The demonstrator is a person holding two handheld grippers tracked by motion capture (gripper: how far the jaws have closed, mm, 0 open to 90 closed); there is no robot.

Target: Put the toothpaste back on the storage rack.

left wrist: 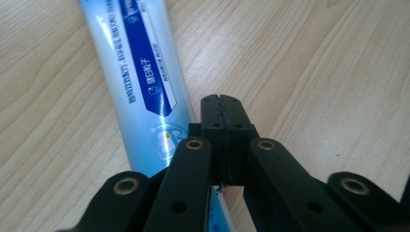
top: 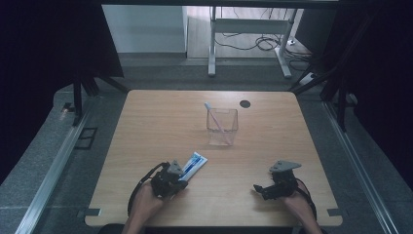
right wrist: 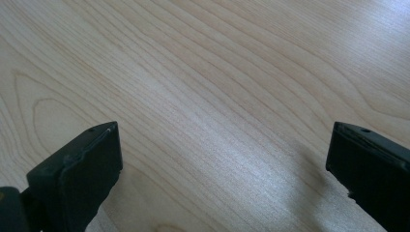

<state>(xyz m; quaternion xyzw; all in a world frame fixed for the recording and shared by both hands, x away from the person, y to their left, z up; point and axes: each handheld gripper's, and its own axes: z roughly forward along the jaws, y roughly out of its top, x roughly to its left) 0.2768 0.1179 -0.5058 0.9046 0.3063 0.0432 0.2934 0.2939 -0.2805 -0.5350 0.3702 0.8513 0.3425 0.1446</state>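
A white and blue toothpaste tube (top: 195, 163) lies flat on the wooden table (top: 160, 126), near the front left. My left gripper (top: 181, 177) is at the tube's near end, its jaws shut flat against each other with nothing between them. In the left gripper view the tube (left wrist: 140, 72) runs along the left side of the shut left gripper (left wrist: 222, 99) and passes under its linkage. My right gripper (top: 258, 188) rests low at the front right, and its jaws stand wide open over bare wood, as the right gripper (right wrist: 222, 140) shows in its own view.
A clear square cup (top: 222, 128) stands mid-table with a pink toothbrush (top: 215, 117) leaning inside it. A dark round hole (top: 245, 104) marks the tabletop near the far edge. Table legs and cables lie on the floor beyond.
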